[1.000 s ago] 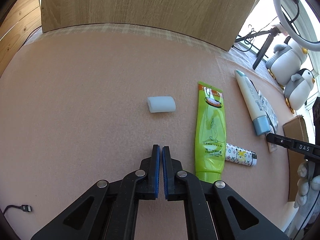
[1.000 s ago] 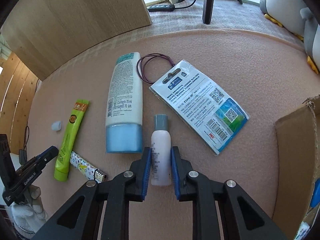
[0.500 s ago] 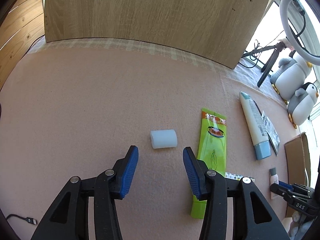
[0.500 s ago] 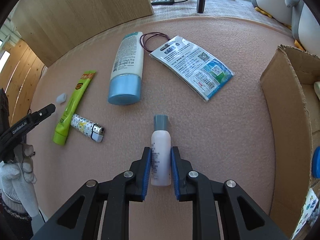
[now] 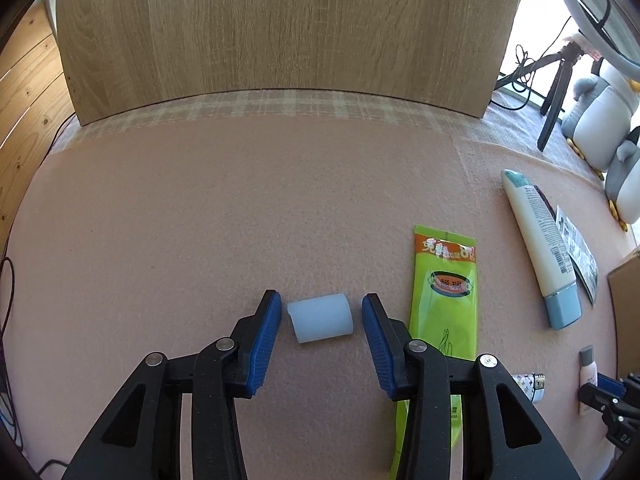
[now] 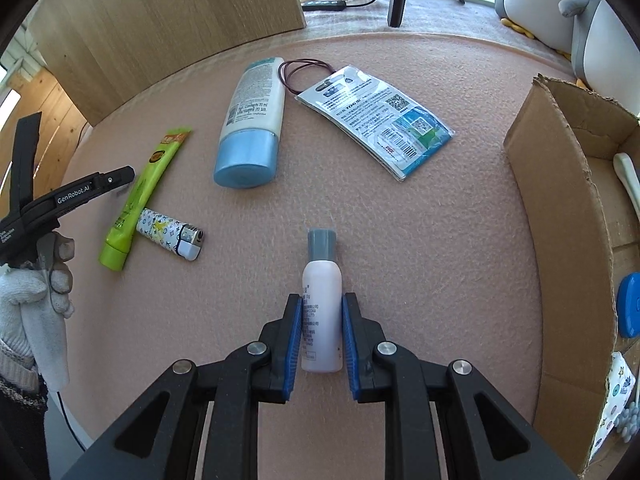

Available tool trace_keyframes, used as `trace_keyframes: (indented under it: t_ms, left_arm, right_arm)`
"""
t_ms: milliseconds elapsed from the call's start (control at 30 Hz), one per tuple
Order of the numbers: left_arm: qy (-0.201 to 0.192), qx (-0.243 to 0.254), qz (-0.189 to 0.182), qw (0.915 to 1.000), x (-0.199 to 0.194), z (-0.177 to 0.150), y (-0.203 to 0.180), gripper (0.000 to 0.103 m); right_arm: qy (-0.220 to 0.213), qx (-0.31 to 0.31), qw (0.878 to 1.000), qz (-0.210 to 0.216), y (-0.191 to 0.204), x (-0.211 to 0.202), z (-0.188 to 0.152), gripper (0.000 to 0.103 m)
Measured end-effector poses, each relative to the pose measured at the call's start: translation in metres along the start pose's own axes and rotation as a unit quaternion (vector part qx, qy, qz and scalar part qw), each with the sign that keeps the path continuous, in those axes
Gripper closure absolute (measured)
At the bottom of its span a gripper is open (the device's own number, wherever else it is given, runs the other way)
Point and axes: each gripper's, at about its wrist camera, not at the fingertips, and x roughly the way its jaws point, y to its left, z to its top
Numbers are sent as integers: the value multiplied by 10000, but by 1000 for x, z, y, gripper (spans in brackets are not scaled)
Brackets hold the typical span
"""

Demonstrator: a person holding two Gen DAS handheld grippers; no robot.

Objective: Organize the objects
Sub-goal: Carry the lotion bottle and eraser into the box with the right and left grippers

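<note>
A small white translucent sleeve [image 5: 320,318] lies on the pink felt mat [image 5: 200,220]. My left gripper [image 5: 321,304] straddles it, one blue pad on each side. The jaws are closing, and a thin gap still shows at both ends of the sleeve. My right gripper [image 6: 322,300] is shut on a small pale pink bottle [image 6: 322,276] with a grey cap, held above the mat. In the left wrist view that bottle [image 5: 588,376] shows at the far right.
A green tube [image 5: 446,300], a patterned lighter [image 6: 170,234], a white tube with a blue cap [image 6: 250,120], a printed packet [image 6: 376,116] and a hair tie [image 6: 300,74] lie on the mat. An open cardboard box [image 6: 560,200] stands right; a wooden board [image 5: 280,28] stands behind.
My left gripper went from shut to open and moved forward until the white sleeve sat between its pads. My right gripper drew back from the tube and packet, bottle still held.
</note>
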Motion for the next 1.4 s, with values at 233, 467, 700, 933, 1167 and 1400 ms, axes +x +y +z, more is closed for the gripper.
trace_keyframes:
  t_ms: [233,467,700,933,1167,1400]
  left_arm:
    - [-35,53,11,10000,-2,-2,-1,75]
    - [-112,-201,-235,9995,-24,-16,10,75]
    - [-465,-76,-564,9973,-73,-26,-8,75]
    - [-669,369,-1137,9906,-113,-36,-77,75]
    - [-644,944,-1702,9788,-123,-51,-179,75]
    - [-517,1483,-2077,9655,-121,-61,-278,75]
  right_arm:
    - [-3,-88,10000,-43,0,-1,0,85]
    - [-56,-138,9999,28,0,-8,-2,85]
    - [-350,-214,9987,303,-6,-45,-9,85]
    - [-780,-226,9961,353,-27,-95,-21,85]
    - [-1061,154,9941,154,-82,-132,-43,85]
    - [-1217,547,9910,-122,-137,-156,-66,85]
